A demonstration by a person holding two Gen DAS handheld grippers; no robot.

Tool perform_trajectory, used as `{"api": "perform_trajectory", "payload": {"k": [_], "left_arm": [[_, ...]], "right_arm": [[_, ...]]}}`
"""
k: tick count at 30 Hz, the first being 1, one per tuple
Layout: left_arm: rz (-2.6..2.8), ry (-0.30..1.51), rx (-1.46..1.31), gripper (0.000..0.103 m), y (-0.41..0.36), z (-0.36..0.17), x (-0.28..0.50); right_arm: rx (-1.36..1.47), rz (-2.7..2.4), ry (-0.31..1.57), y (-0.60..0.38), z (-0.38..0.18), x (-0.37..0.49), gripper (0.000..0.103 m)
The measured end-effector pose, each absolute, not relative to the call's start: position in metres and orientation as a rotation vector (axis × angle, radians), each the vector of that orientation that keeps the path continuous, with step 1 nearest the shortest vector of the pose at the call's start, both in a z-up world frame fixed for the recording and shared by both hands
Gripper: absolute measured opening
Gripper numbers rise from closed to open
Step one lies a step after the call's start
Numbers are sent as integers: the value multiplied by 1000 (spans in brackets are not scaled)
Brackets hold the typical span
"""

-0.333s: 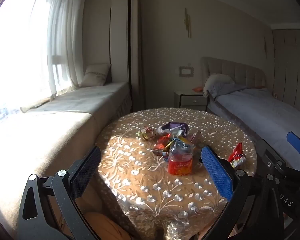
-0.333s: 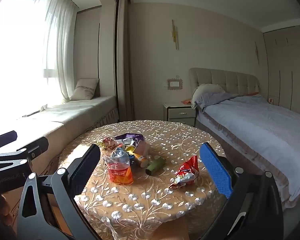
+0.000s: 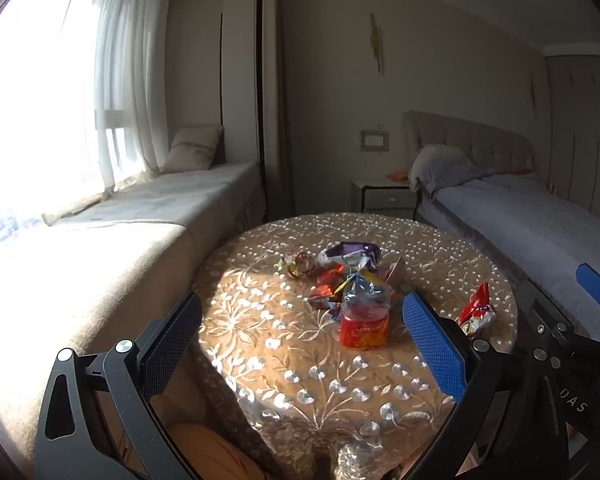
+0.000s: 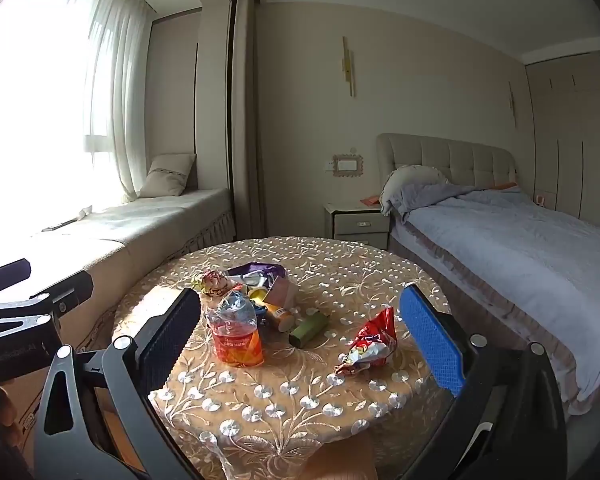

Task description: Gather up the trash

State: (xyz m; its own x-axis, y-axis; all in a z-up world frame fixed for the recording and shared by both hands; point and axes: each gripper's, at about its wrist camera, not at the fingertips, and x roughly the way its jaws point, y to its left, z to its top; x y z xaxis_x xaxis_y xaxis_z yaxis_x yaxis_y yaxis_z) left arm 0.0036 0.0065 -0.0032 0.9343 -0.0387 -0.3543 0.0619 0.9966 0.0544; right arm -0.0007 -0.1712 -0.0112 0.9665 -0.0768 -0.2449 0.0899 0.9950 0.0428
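Trash lies on a round table with an embroidered beige cloth (image 3: 300, 380) (image 4: 284, 400). A crushed plastic bottle with an orange label (image 3: 365, 320) (image 4: 236, 334) stands nearest. Behind it is a heap of wrappers with a purple one (image 3: 350, 252) (image 4: 256, 272), a crumpled ball (image 3: 298, 265) (image 4: 212, 282) and a green tube (image 4: 309, 329). A red snack bag (image 3: 476, 314) (image 4: 370, 342) lies apart on the right. My left gripper (image 3: 300, 344) is open and empty, short of the bottle. My right gripper (image 4: 300, 340) is open and empty, above the table's near side.
A window seat (image 3: 100, 240) with a cushion (image 4: 168, 176) runs along the left. A bed with a grey cover (image 4: 520, 248) stands right of the table, a nightstand (image 4: 358, 224) behind it. A cardboard box (image 4: 112, 412) sits low at the left.
Both grippers have crept slightly towards the table. The jaws stay open and the trash has not moved.
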Motion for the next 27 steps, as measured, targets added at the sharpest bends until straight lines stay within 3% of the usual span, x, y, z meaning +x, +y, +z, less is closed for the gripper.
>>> {"api": "perform_trajectory", "payload": {"k": [27], "left_arm": [[-55, 380, 133, 98, -7, -10, 11]], "right_arm": [[64, -70, 276, -180, -14, 5, 99]]}}
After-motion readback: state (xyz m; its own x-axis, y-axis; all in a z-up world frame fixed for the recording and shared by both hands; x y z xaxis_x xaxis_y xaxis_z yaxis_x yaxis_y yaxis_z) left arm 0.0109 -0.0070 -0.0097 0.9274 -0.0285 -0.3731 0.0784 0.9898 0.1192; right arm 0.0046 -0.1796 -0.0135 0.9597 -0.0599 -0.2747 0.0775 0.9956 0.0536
